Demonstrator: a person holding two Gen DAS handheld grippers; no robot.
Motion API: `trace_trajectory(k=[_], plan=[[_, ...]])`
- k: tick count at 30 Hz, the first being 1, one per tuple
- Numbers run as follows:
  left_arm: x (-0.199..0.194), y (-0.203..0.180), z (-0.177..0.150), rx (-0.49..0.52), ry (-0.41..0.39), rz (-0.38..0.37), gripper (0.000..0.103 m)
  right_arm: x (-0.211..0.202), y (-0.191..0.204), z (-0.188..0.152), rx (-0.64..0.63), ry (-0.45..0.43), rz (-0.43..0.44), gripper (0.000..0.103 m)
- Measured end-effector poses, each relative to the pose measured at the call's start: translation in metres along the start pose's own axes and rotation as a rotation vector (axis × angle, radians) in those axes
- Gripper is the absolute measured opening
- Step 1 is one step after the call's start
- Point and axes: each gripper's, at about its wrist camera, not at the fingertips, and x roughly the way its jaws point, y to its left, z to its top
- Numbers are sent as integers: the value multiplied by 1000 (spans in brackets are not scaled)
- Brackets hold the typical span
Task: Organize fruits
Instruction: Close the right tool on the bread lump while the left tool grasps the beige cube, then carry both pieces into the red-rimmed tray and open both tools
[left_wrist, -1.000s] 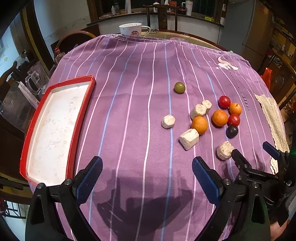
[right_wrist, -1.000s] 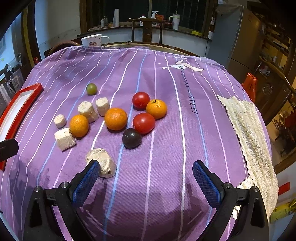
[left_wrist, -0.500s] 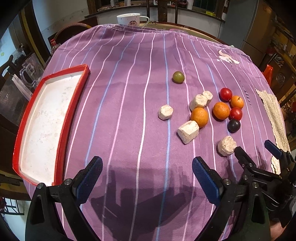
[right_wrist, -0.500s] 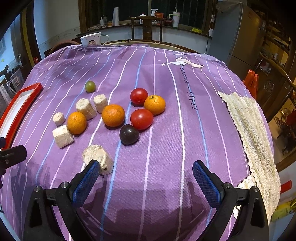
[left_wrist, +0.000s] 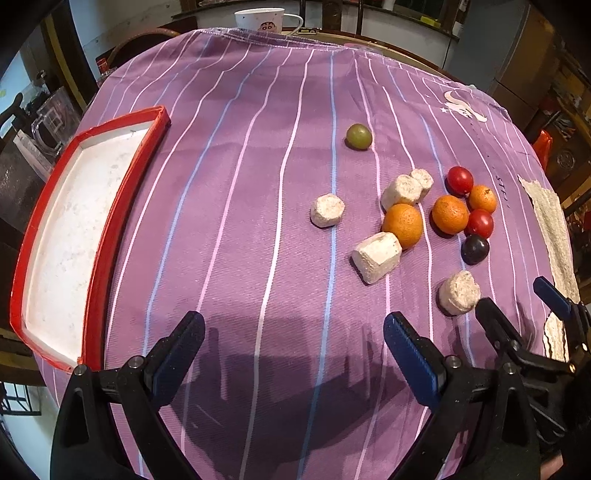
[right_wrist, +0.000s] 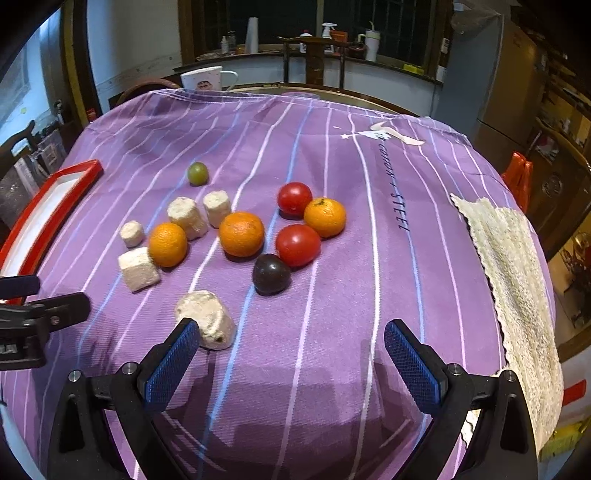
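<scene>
in the left wrist view, the left gripper (left_wrist: 291, 354) hangs low over the near edge of the surface, its jaws spread wide with nothing between them, over a purple striped cloth (left_wrist: 236, 192). a red-rimmed tray (left_wrist: 122, 184) with a white floor lies at the left edge of the cloth, well apart from the fruit. a green fruit (left_wrist: 358, 136) sits alone near the middle. to the right lie the rest: three oranges (left_wrist: 402, 225), two red tomatoes (left_wrist: 460, 180) and a dark plum (left_wrist: 474, 249), mixed with pale chunky pieces (left_wrist: 376, 256); one such piece touches the nearest orange. the right gripper (left_wrist: 517, 308) shows at the lower right, jaws apart, with a pale piece just beside its near finger. a white mug (left_wrist: 258, 18) stands beyond the far edge of the cloth. in the right wrist view, the right gripper (right_wrist: 291, 356) has its jaws wide and empty, and a pale lump (right_wrist: 207, 319) lies right by its left finger; whether they touch i cannot tell. ahead, the plum (right_wrist: 270, 274) rests against a tomato (right_wrist: 297, 244), which is close to an orange (right_wrist: 325, 217). the green fruit (right_wrist: 197, 173) is farther back on the left, the tray (right_wrist: 48, 218) at the far left edge, and a cream knitted cloth (right_wrist: 517, 280) drapes over the right side. part of the left gripper (right_wrist: 37, 306) enters from the left.
</scene>
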Motion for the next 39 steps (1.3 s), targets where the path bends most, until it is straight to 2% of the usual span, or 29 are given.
trace_trajectory(k=[6, 7, 8, 10, 12, 16, 20, 27, 29, 31, 34, 39], plan=[[7, 18, 5, -60, 3, -6, 97, -2, 9, 6, -44, -6, 97, 102], [8, 20, 5, -67, 1, -10, 94, -1, 12, 7, -53, -3, 113, 101], [8, 21, 6, -68, 0, -14, 89, 0, 13, 6, -58, 0, 123, 98], [14, 20, 7, -65, 13, -42, 81, 7, 19, 8, -71, 23, 157, 84], [20, 18, 9, -70, 31, -92, 73, 15, 24, 10, -80, 53, 185, 65], [27, 6, 15, -38, 26, -180, 71, 27, 29, 11, -87, 82, 208, 59], [31, -14, 20, 39, 9, -204, 71, 29, 28, 9, -92, 102, 237, 42], [38, -40, 32, 132, -19, -195, 62, 23, 16, 4, -46, 127, 263, 40], [39, -46, 31, 172, -33, -174, 46, 20, 12, 2, -28, 133, 262, 40], [38, -49, 29, 193, -28, -209, 34, 18, 8, 0, -11, 137, 254, 40], [36, -47, 28, 189, -21, -222, 34, 10, 7, 0, -2, 131, 238, 40], [19, -6, 29, 100, -30, -279, 34, -7, 23, 9, -12, 101, 232, 40]])
